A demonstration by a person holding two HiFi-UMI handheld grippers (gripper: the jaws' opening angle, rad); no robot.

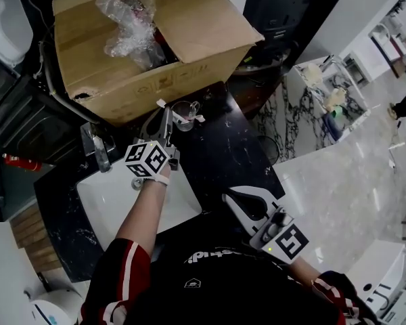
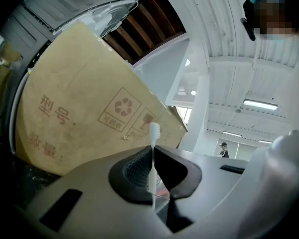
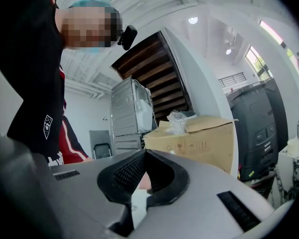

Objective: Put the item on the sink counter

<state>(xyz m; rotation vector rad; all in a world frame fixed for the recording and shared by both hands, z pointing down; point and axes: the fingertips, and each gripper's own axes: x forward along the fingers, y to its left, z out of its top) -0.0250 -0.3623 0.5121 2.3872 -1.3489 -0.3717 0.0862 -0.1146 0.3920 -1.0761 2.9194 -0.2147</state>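
Center frame, the left gripper [image 1: 166, 123] is pinching a slim toothbrush [image 2: 153, 156] mid-handle, likely light and stiff; the right gripper [image 1: 231, 198] is sitting closed, empty.

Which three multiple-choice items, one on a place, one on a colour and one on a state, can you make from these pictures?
1. Where is the cardboard box?
A. on the floor
B. beyond the sink and its faucet
C. inside the sink basin

2. What colour is the sink basin?
A. white
B. green
C. red

3. How is the left gripper?
A. open and empty
B. shut and empty
C. shut on a toothbrush

Answers:
1 B: the head view shows the box past the faucet.
2 A: the basin is white against the black counter.
3 C: the left gripper view shows the jaws pressed on the white handle, with the bristles above them.
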